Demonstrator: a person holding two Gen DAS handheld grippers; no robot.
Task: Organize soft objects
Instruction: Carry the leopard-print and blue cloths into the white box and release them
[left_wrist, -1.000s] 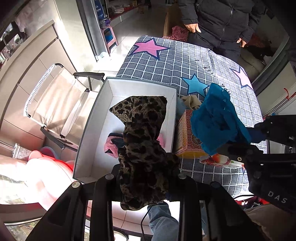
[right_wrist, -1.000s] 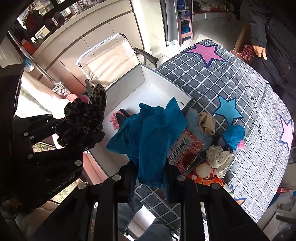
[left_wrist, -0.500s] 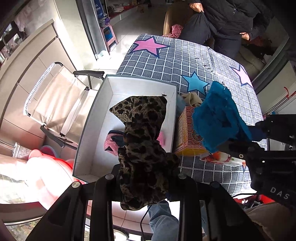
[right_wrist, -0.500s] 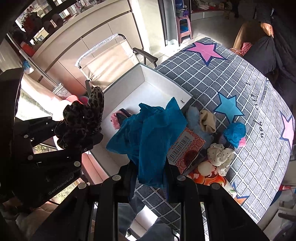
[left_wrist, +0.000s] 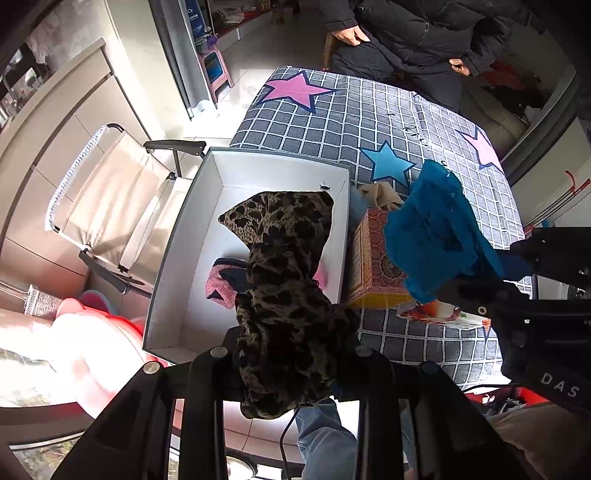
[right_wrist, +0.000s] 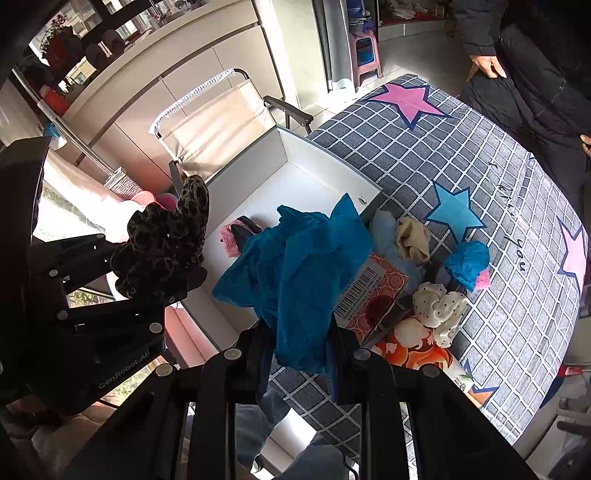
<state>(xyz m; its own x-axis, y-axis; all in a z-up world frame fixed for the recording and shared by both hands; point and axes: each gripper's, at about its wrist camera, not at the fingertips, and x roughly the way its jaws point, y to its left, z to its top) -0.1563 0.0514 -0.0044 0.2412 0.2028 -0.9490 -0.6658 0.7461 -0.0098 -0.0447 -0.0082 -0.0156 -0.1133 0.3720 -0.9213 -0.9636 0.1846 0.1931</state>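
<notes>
The left gripper (left_wrist: 291, 354) clamps a leopard cloth (left_wrist: 284, 280); the right gripper (right_wrist: 295, 343) pinches a blue cloth (right_wrist: 295, 266). Best to lower each well inside the white box (left_wrist: 184, 236) ahead before letting go.

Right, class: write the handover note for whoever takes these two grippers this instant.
Left gripper: shut on the leopard-print cloth, held above the white box.
Right gripper: shut on the blue cloth, held near the box's table-side edge.
Done: a pink item lies in the box.
Left: drop in both cloths, then collect the beige cloth, small blue bundle and polka-dot cloth from the checked table.
</notes>
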